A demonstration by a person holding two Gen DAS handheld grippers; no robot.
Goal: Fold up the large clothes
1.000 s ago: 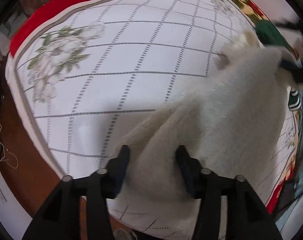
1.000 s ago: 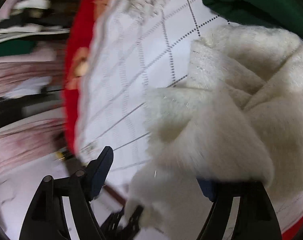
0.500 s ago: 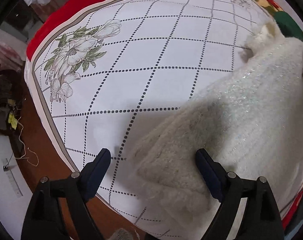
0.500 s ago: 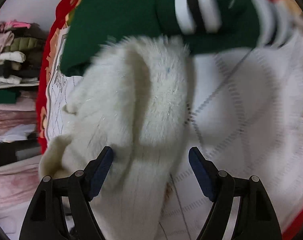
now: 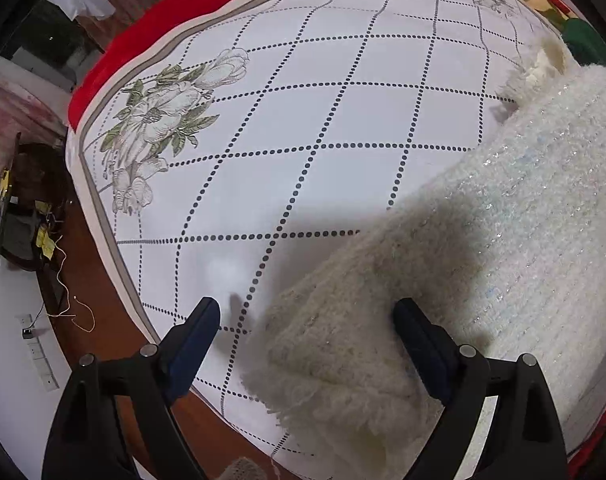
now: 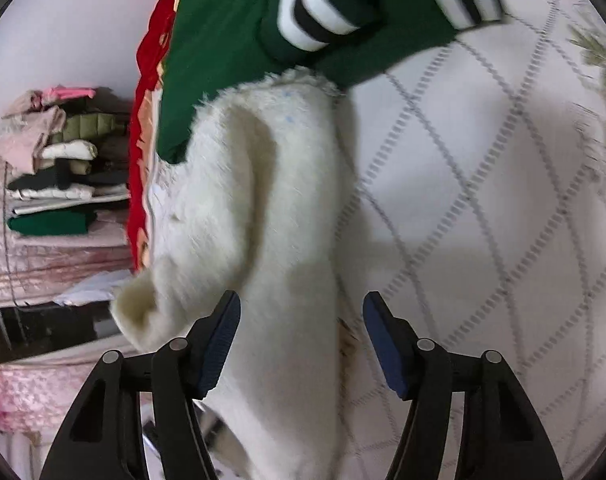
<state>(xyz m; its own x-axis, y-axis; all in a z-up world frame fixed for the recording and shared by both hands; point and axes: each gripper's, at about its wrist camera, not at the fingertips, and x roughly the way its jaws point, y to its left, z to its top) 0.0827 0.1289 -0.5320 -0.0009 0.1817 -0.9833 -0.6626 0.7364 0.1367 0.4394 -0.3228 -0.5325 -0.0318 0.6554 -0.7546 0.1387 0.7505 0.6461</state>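
A fluffy white sweater (image 5: 483, 232) lies on a bed with a white diamond-pattern sheet (image 5: 303, 112). My left gripper (image 5: 307, 332) is open and holds nothing; the sweater's near end lies between and below its fingers. In the right wrist view the same sweater (image 6: 263, 208) runs from the bed's edge toward a green garment with white stripes (image 6: 303, 20). My right gripper (image 6: 301, 336) is open just above the sweater, its jaws apart on either side of the sweater's edge.
The bed has a red border (image 5: 151, 40) and a printed flower (image 5: 163, 120). Wooden floor with wires (image 5: 75, 280) lies to the left. A stack of folded clothes (image 6: 59, 160) sits beyond the bed in the right wrist view.
Both grippers have opened and let go of the white sweater, which now lies on the bed. The right gripper has swung round to face along the sweater.
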